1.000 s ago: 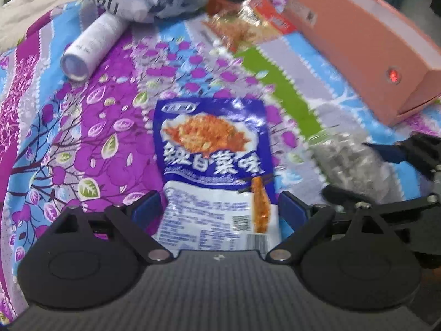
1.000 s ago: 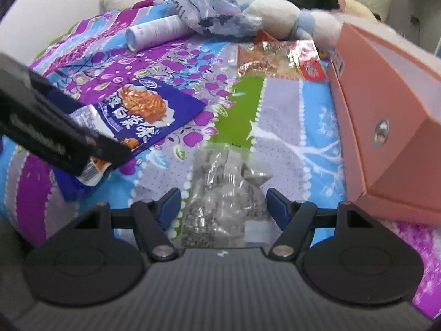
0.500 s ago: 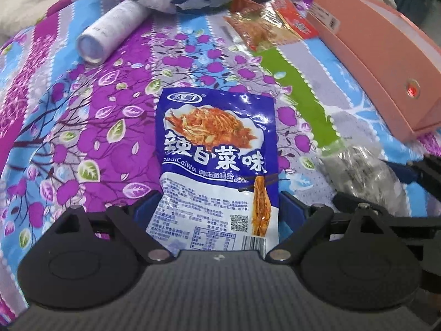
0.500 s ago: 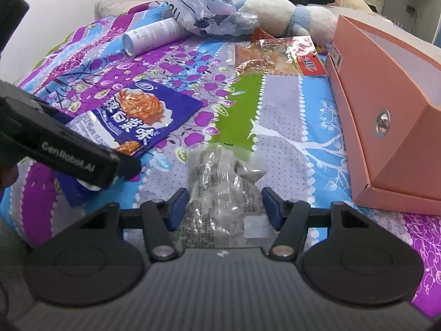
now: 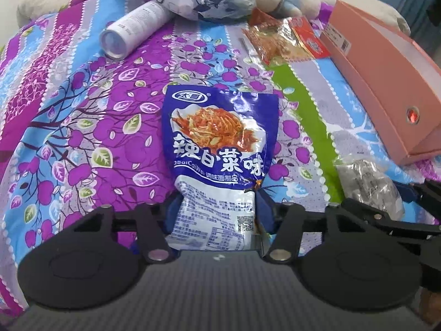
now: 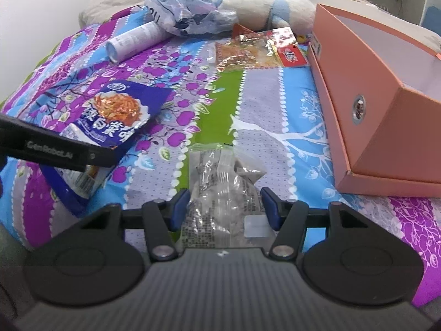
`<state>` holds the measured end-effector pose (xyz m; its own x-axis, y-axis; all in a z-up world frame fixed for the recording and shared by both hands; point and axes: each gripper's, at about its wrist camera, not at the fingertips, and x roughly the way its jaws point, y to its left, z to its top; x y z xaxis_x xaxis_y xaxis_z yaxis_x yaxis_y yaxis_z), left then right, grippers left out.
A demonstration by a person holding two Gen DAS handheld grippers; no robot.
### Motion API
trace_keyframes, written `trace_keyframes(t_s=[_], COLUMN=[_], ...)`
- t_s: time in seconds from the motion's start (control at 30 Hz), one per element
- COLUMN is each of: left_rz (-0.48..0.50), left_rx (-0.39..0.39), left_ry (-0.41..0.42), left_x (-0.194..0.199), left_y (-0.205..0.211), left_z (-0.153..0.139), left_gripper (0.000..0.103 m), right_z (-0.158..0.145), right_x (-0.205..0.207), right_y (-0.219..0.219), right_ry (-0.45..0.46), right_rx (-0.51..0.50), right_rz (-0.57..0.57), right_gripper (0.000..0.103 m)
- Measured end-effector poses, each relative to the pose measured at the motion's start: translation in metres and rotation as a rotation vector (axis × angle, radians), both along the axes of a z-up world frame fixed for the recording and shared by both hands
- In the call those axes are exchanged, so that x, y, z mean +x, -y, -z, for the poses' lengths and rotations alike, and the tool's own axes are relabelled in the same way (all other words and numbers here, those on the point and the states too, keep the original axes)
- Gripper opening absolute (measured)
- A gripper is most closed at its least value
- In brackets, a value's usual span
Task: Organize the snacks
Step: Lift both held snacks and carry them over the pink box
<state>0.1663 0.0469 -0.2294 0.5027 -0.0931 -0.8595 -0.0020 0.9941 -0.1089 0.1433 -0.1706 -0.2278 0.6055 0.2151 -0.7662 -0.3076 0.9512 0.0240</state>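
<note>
I've got L tool (image 5: 217, 215) just closed, pinching blue spicy-cabbage snack pouch (image 5: 220, 143); R tool (image 6: 224, 207) pinching clear snack bag (image 6: 220, 190). Lift both slowly, then over into pink box (image 6: 386, 88).

A bed under a purple, blue and green patterned sheet (image 5: 82, 127) meets a white wall (image 6: 41, 13).

Glossy foil snack packet (image 5: 220, 149) and crinkly clear plastic bag (image 6: 223, 201) on printed cloth bedspread (image 5: 82, 127).
</note>
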Motion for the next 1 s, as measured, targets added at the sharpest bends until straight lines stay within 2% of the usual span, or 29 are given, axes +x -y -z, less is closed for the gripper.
trace_keyframes(t_s=[0.27,0.53,0.77,1.0], left_rz=[-0.038,-0.042,-0.022,0.005], left_rx=[-0.075,-0.141,-0.197,-0.207], left_ry=[0.032,0.050,0.076,0.112], left_x=[-0.009,-0.014,-0.010,0.012], left_y=[-0.003,0.009,0.026,0.052], left_z=[-0.021,-0.054,-0.084,-0.122], left_gripper=[0.059,0.059,0.059,0.059], right_z=[-0.017,-0.047,-0.089,-0.127], right_x=[-0.007,-0.014,-0.014,0.007], right_y=[0.003,0.011,0.026,0.056], right_ry=[0.010,0.000,0.064,0.108], right_rx=[-0.003,0.036,0.051,0.093], right_rz=[0.022,0.060,0.076,0.140], right_gripper=[0.059,0.059,0.059,0.059])
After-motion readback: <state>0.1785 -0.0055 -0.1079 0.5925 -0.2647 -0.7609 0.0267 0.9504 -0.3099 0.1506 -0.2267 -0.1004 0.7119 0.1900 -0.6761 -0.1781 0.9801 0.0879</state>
